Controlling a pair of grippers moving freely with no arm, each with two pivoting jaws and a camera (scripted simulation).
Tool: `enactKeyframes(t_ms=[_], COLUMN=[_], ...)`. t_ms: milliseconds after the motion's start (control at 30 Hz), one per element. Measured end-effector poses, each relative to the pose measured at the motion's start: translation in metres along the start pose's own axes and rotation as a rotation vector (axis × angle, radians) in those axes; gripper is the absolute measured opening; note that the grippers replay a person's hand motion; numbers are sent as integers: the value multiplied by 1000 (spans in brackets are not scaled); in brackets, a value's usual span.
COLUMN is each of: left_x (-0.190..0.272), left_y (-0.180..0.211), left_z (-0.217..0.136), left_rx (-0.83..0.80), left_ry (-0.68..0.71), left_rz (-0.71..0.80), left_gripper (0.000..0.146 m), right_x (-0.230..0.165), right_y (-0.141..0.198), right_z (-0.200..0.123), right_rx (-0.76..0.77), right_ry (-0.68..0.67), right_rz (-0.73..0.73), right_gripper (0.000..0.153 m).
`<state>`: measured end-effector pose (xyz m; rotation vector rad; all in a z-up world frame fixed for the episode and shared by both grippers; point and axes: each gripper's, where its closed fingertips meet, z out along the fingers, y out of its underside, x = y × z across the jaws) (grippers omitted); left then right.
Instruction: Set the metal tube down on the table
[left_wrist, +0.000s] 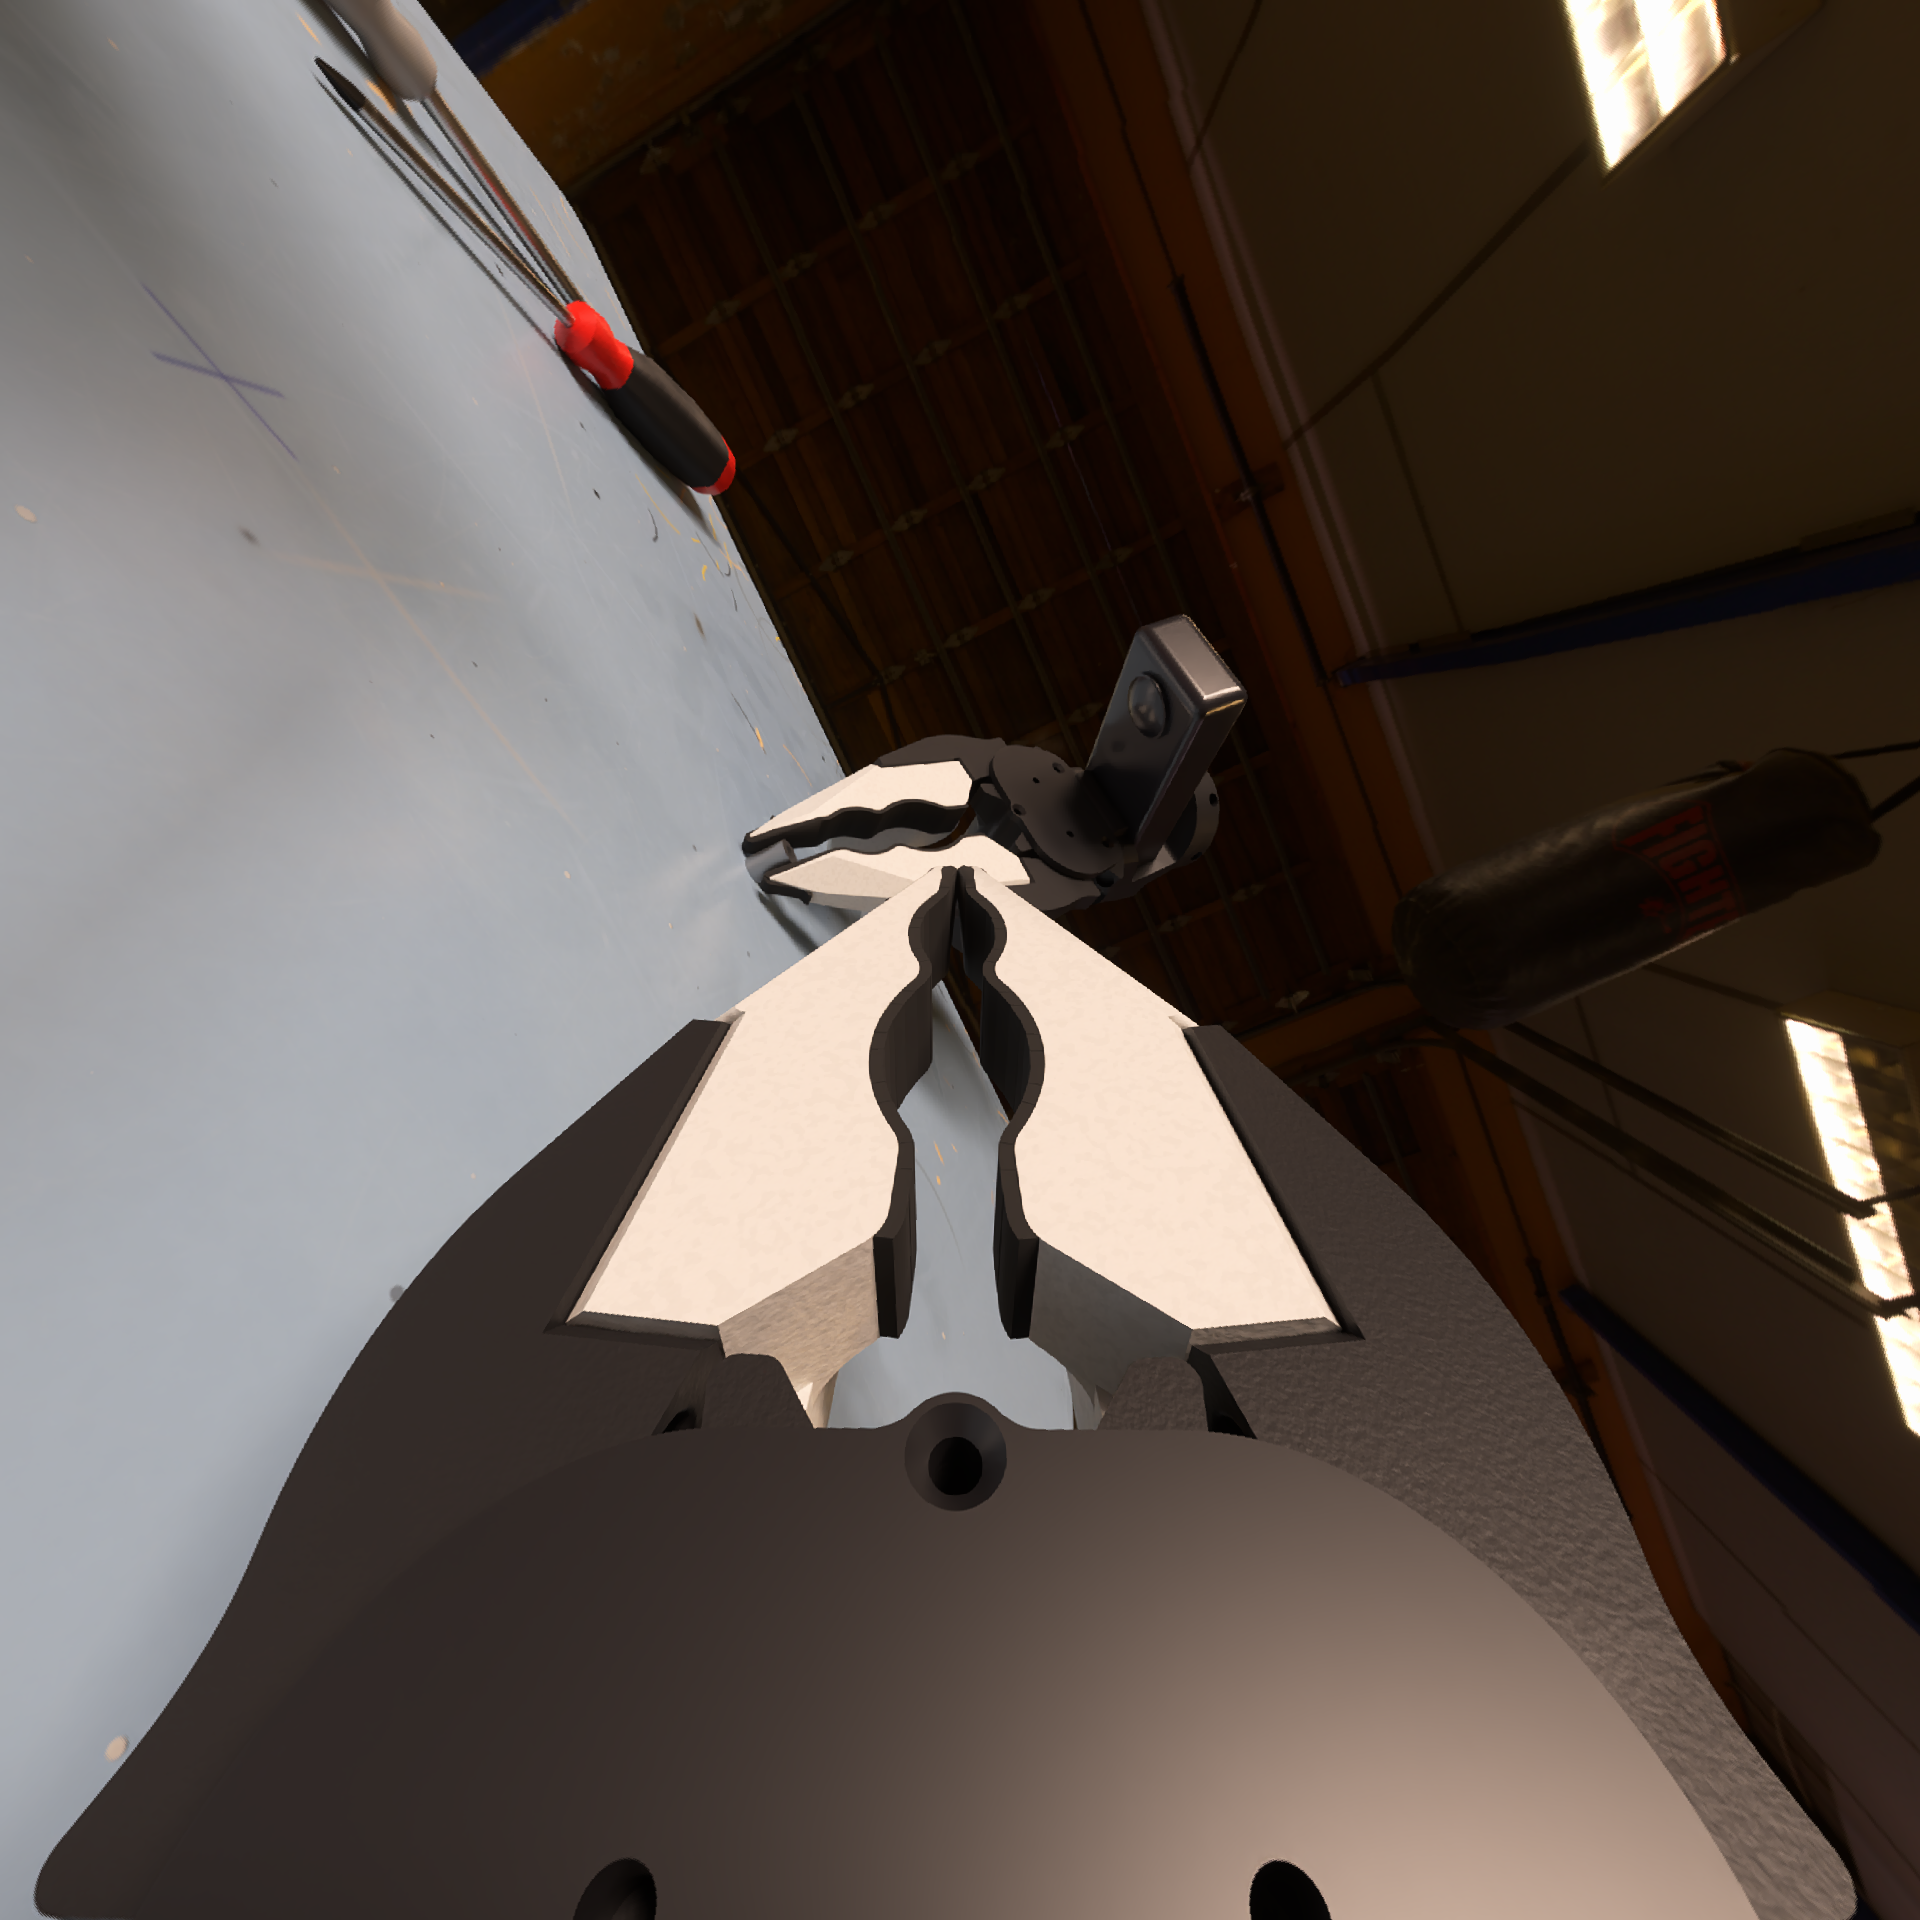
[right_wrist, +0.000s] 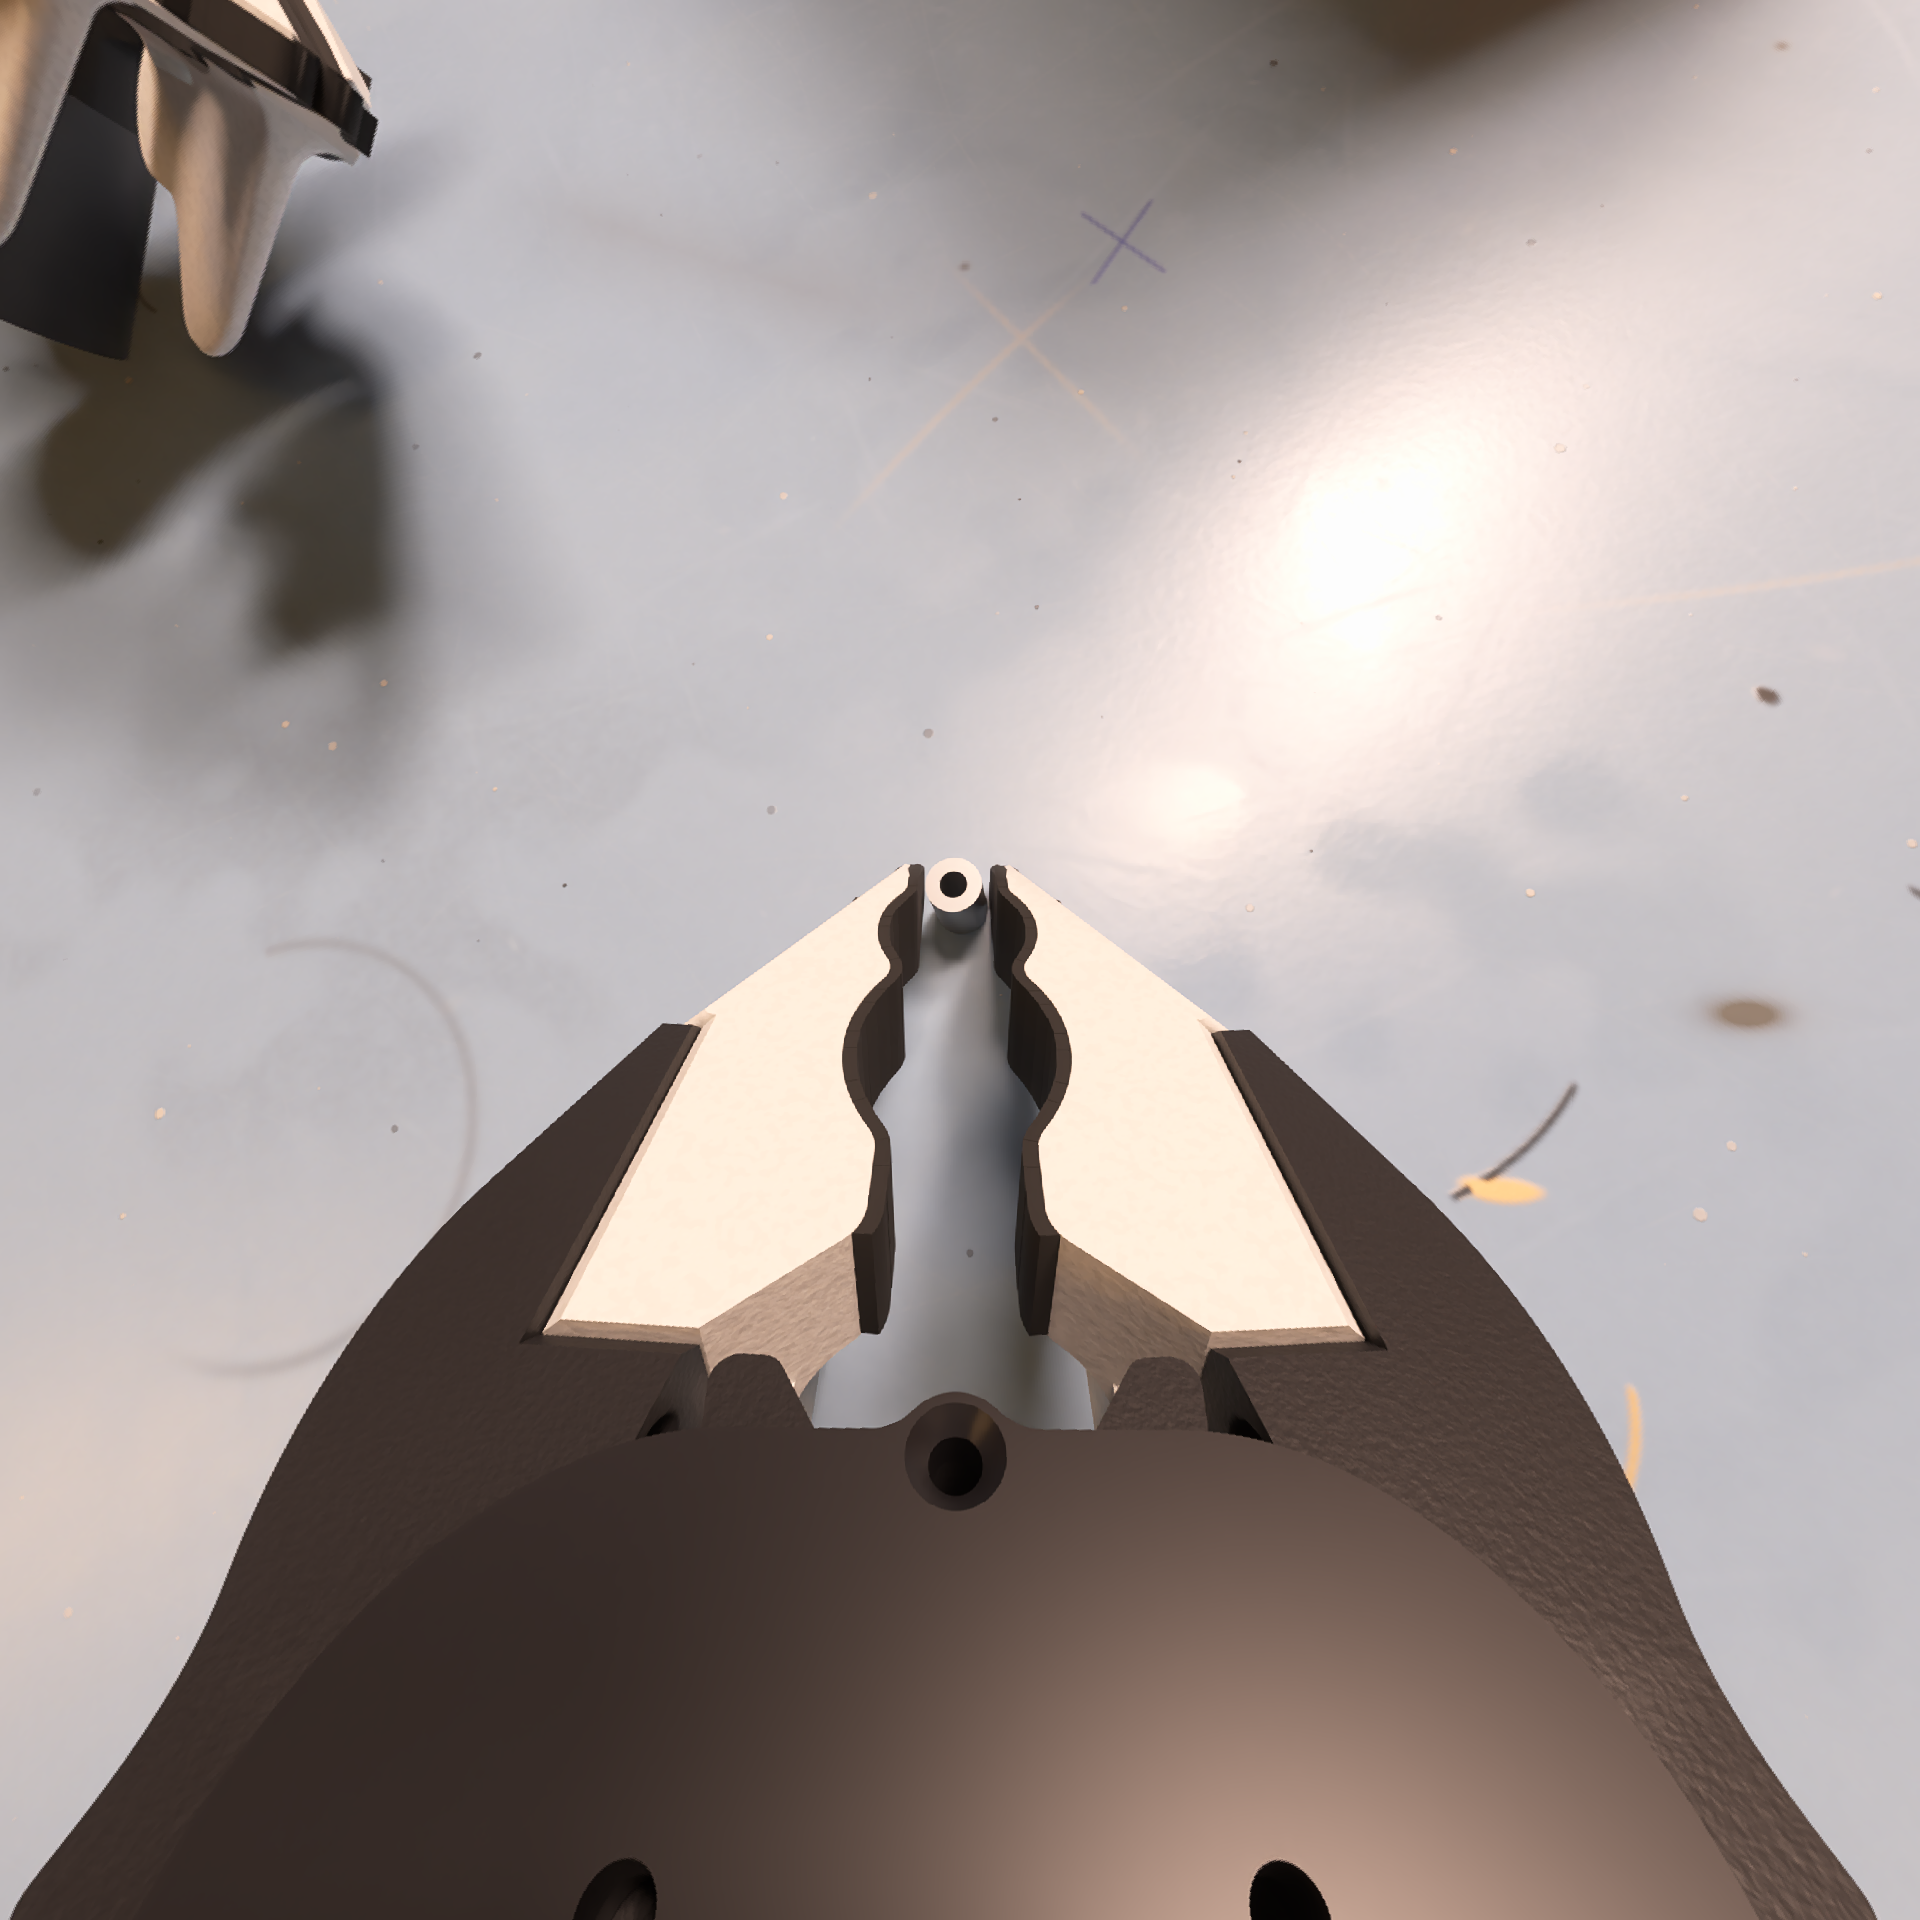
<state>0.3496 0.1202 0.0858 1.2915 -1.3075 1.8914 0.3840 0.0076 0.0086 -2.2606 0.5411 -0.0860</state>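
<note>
The metal tube (right_wrist: 956, 899) is a short grey tube, seen end-on between the tips of my right gripper (right_wrist: 956, 883). The gripper is shut on it and points straight down at the grey table (right_wrist: 1455, 831). In the left wrist view the right gripper (left_wrist: 767, 860) has its tips close to the table (left_wrist: 312, 779) near its edge; the tube is too small to make out there. My left gripper (left_wrist: 956, 875) is shut and empty, just beside the right one.
A red and black screwdriver (left_wrist: 644, 400) lies near the table edge, farther along. A white-handled tool (left_wrist: 395, 52) with thin rods lies beyond it. The left gripper's fingers (right_wrist: 218, 260) show at the right wrist view's top left. A dark punching bag (left_wrist: 1631, 894) hangs off the table.
</note>
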Motion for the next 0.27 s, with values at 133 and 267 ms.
enactKeyframes(t_ms=[133,267], left_x=[0,0], left_y=[-3,-5], left_z=[5,11], left_rx=[14,17], left_ry=[17,39], left_rz=[-2,-1], left_gripper=[0,0], right_x=[2,8], right_y=[1,1], right_z=[-1,-4], right_rx=[-9,17], right_ry=[20,35], right_rz=[-6,10], right_gripper=[13,29])
